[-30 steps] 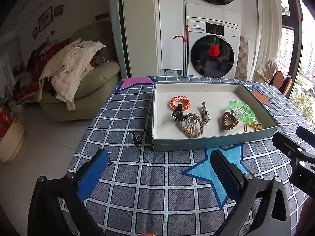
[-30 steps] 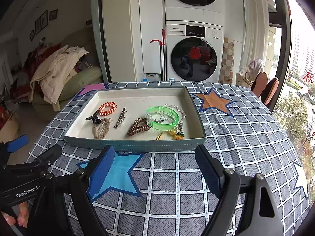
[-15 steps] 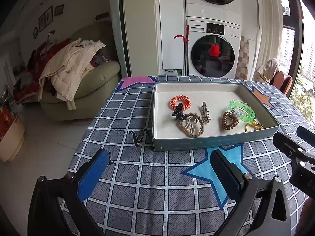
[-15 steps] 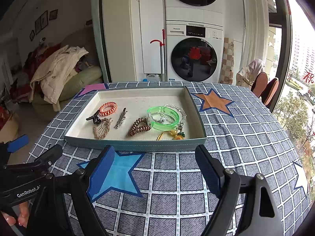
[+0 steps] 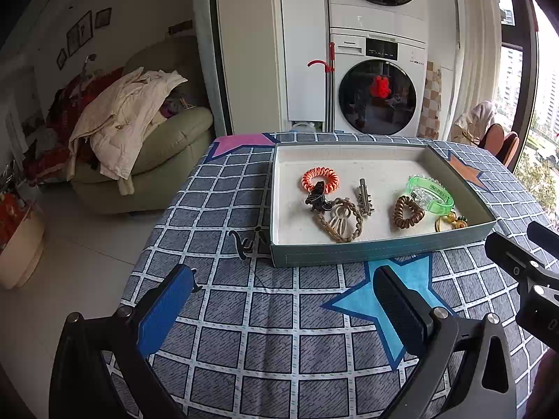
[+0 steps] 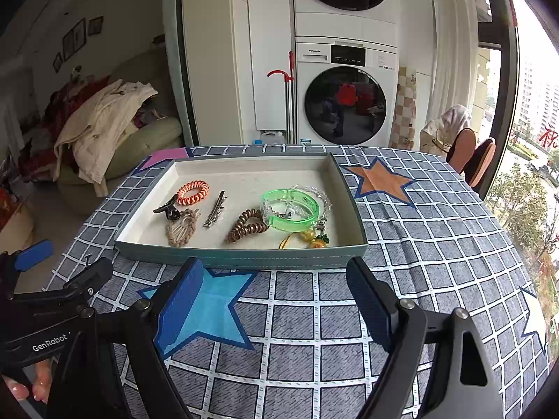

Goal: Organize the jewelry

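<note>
A shallow grey-green tray (image 5: 353, 253) (image 6: 241, 262) with a cream floor lies on the checked tablecloth. Inside it are an orange coil hair tie (image 5: 320, 178) (image 6: 192, 192), a black claw clip (image 5: 318, 199), a braided beige tie (image 5: 338, 221) (image 6: 180, 230), a metal clip (image 5: 364, 196) (image 6: 215, 208), a brown coil tie (image 5: 408, 212) (image 6: 246, 229), a green bangle (image 5: 431, 195) (image 6: 291, 209) and a yellow charm (image 6: 316, 241). My left gripper (image 5: 283, 302) stands open in front of the tray's near left corner. My right gripper (image 6: 276, 296) stands open before the tray's near wall. Both are empty.
The table's left edge drops to a tiled floor with an armchair (image 5: 153, 146) piled with clothes. A stacked washer and dryer (image 6: 346, 94) stand behind the table. Chairs (image 6: 471, 157) sit at the far right by the window. A hand (image 6: 28, 389) holds the left gripper.
</note>
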